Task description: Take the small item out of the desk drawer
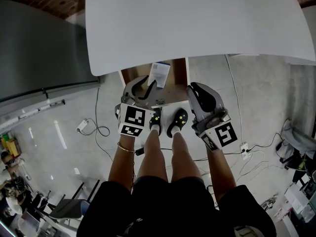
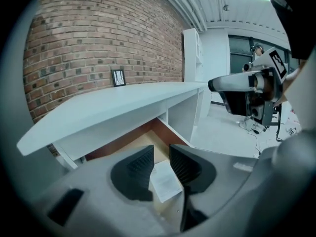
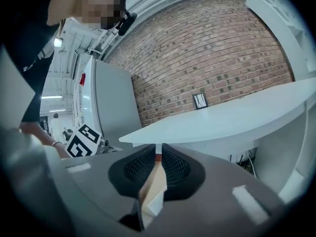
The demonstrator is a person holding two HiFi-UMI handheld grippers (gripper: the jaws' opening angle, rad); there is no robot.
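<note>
- We see the small paper item (image 1: 159,74), flat, white and rectangular with fine print, lying on the pale wooden floor of the open drawer (image 1: 178,83), towards its left side.
- The drawer has reddish-brown inner walls and a white front; the smooth, matte white desk top (image 1: 197,28) overhangs its back part.
- Our left gripper (image 2: 160,152) is released: its ribbed black pads stand apart above the paper, one on either side, not touching it.
- Our right gripper (image 3: 159,154) is clenched on a thin board edge of the drawer at its right side, white on one face and wood-coloured on the other.
- Behind the desk is a rough red brick wall (image 2: 98,33), with a small dark frame (image 2: 118,77) standing at the desk's far edge.
- Below, black shoes (image 1: 177,122) stand close to the drawer front, and loose cables (image 1: 98,130) trail over the glossy grey floor.
</note>
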